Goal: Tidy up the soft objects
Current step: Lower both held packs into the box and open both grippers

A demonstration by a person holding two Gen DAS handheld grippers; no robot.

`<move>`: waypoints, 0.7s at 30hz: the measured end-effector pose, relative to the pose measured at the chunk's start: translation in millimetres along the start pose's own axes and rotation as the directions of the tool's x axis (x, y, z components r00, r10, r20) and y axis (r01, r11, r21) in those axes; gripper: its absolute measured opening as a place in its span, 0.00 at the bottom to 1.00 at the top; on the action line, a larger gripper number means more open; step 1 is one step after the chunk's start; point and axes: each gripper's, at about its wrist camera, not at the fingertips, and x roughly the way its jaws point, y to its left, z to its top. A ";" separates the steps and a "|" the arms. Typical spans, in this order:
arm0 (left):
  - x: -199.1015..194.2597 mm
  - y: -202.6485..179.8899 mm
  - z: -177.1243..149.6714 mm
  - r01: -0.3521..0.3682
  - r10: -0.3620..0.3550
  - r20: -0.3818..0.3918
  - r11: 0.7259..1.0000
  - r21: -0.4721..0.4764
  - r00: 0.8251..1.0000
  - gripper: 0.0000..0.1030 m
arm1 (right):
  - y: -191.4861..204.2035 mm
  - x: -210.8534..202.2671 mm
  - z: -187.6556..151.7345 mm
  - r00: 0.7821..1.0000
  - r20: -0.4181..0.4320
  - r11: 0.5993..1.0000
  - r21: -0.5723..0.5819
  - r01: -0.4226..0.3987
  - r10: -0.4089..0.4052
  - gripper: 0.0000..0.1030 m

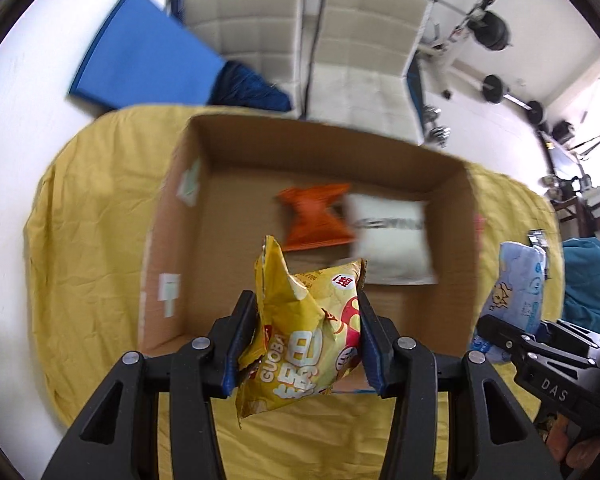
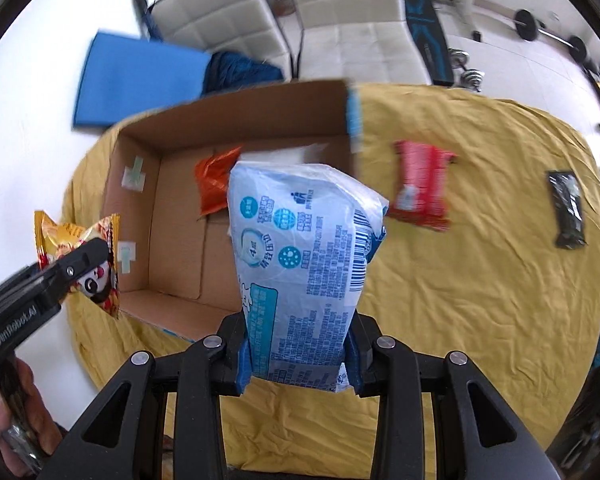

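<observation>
My left gripper [image 1: 306, 332] is shut on a yellow snack bag [image 1: 304, 328] and holds it over the near edge of an open cardboard box [image 1: 160, 240]. The bag also shows in the right wrist view [image 2: 80, 256]. My right gripper [image 2: 298, 344] is shut on a blue and white tissue pack [image 2: 300, 256], held above the box's near right corner; the pack also shows in the left wrist view [image 1: 516, 284]. Inside the box lie an orange packet [image 1: 316, 216] and a white packet [image 1: 392, 236].
The box stands on a yellow cloth [image 2: 480, 280]. A red packet [image 2: 420, 184] and a black packet [image 2: 566, 208] lie on the cloth right of the box. Beyond are a blue mat [image 1: 140, 52], white chairs [image 1: 356, 40] and barbell weights [image 1: 494, 88].
</observation>
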 end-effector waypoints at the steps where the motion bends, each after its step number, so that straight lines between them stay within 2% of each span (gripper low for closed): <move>1: 9.6 10.3 1.5 -0.006 0.005 -0.018 1.000 -0.010 1.000 0.43 | 8.0 9.9 2.2 1.000 -0.014 1.000 -0.008 0.007 -0.007 0.37; 6: 52.4 39.0 13.7 -0.038 0.035 -0.092 0.999 -0.032 0.995 0.43 | 35.2 68.4 13.5 0.993 -0.110 0.998 -0.042 0.048 -0.052 0.37; 11: 99.9 55.2 42.5 -0.052 0.045 -0.166 0.998 -0.041 0.985 0.44 | 43.1 116.1 20.5 0.979 -0.173 0.993 -0.055 0.103 -0.111 0.37; 17: 143.2 53.1 73.0 -0.045 0.037 -0.221 0.999 -0.030 0.975 0.44 | 46.1 145.7 21.7 0.967 -0.207 0.988 -0.071 0.134 -0.146 0.37; 21: 157.7 43.5 87.6 -0.029 0.023 -0.235 0.999 -0.024 0.972 0.44 | 46.1 156.7 24.3 0.966 -0.213 0.988 -0.066 0.139 -0.150 0.37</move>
